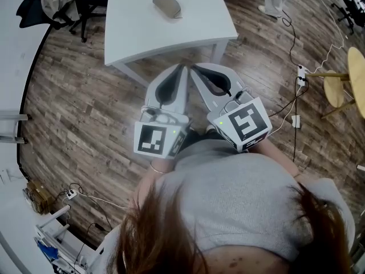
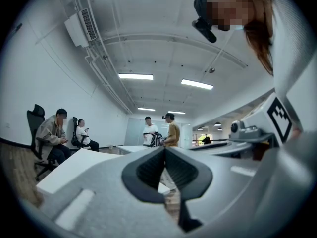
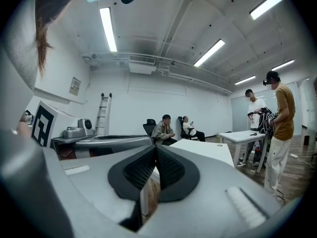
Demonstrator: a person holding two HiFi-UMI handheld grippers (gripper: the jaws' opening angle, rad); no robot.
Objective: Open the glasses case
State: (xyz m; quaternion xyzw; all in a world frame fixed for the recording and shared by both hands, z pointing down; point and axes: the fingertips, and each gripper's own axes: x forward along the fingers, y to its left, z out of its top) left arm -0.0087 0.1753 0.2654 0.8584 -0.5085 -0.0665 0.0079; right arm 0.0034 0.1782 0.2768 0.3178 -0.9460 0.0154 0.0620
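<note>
The pale grey plastic left tool and right tool are each pressed together on nothing (both held close to the body). The grey oval glasses case lies well apart from them on the white rectangular bench, set back from its near edge. If the tools arrive still closed, they would likely shove the smooth case towards an edge. There is bare bench all round it.

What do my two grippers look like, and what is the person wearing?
Both the left gripper and right gripper are pale grey shells with black ribbed pads. Each carries a white cube with black square markers; thin wires loop on the right one. The person wears a grey top.
</note>
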